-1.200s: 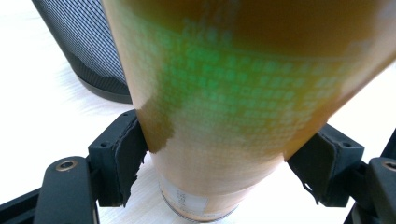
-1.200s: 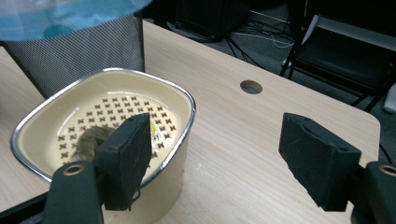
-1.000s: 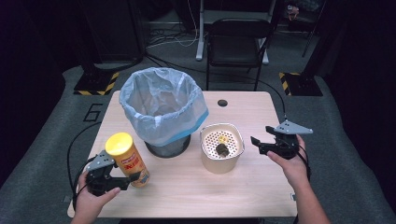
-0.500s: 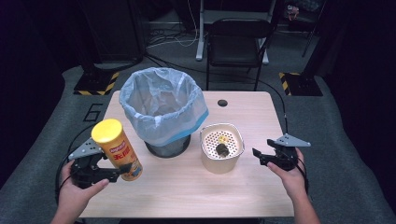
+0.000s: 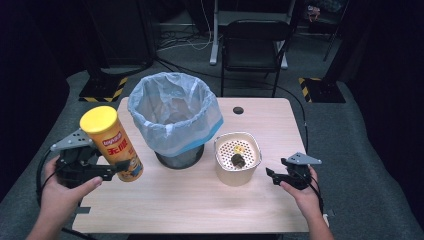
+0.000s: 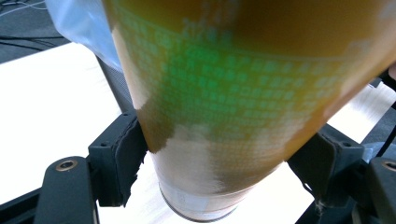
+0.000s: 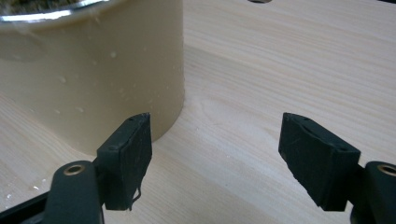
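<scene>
Pale wooden table (image 5: pixel 200 200). Left gripper (image 5: pixel 107 170) clamped on tilted chip can (image 5: pixel 112 142); right gripper (image 5: pixel 272 176) jaws apart, empty, beside cream strainer pot (image 5: pixel 237 162).

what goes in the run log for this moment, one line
left gripper: shut on chip can, lifted off table | right gripper: open, empty, beside beige container | lined bin: upright

dark room – black chair (image 5: pixel 255 42), grey floor (image 5: pixel 370 150)

Yellow-lidded orange can (image 5: pixel 114 145), cream strainer pot (image 5: pixel 237 159)
</scene>
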Tool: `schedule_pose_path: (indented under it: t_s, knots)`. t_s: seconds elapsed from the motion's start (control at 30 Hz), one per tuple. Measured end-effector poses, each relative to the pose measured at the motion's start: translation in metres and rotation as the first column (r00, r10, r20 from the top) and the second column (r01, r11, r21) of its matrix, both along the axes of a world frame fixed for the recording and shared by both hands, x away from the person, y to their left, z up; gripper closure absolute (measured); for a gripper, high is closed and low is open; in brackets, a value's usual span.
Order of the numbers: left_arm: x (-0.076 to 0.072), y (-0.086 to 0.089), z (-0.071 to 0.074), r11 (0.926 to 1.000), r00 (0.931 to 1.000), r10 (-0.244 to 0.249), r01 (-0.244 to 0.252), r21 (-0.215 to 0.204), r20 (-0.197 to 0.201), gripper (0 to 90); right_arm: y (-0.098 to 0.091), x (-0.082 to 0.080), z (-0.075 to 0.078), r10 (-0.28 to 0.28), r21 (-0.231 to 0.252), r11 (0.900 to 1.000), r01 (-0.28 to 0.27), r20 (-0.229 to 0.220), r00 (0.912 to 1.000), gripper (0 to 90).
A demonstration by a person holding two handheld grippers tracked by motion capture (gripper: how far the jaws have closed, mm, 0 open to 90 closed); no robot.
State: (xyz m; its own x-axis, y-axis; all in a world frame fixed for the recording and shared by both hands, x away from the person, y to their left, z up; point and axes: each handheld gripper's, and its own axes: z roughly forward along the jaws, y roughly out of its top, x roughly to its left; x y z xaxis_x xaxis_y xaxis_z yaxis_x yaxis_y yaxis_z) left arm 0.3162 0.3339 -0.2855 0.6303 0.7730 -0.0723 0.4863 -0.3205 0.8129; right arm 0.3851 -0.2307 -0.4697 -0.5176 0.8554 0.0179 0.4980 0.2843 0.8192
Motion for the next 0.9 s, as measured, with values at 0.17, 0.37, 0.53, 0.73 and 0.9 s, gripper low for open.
schedule_pose_path:
  t_s: [0.17,0.37,0.53,0.73,0.9]
  knots:
    - [0.007,-0.003,0.021,0.9999,1.0000,-0.007,0.007,-0.007,-0.002,23.9,-0.001,-0.001,-0.004,-0.014,-0.008,0.9999,0.014,-0.009,0.9999,25.4]
    - [0.014,-0.005,0.052,0.9997,0.9998,-0.016,0.016,-0.021,0.012,23.9,-0.001,-0.001,-0.009,-0.009,-0.004,0.9999,0.009,-0.015,0.9998,25.7]
    - [0.022,-0.006,0.078,0.9995,0.9994,-0.008,0.009,-0.030,0.034,24.0,0.000,-0.001,-0.012,-0.004,-0.008,1.0000,0.004,-0.024,0.9997,25.7]
    - [0.039,-0.015,0.098,0.9994,0.9991,-0.010,0.011,-0.032,0.041,23.9,-0.003,-0.001,-0.014,-0.017,0.004,0.9999,0.017,-0.028,0.9995,25.8]
    - [0.056,-0.029,0.103,0.9999,0.9990,-0.007,0.007,-0.013,0.045,24.0,-0.004,-0.001,-0.014,-0.010,0.000,0.9999,0.010,-0.024,0.9997,26.2]
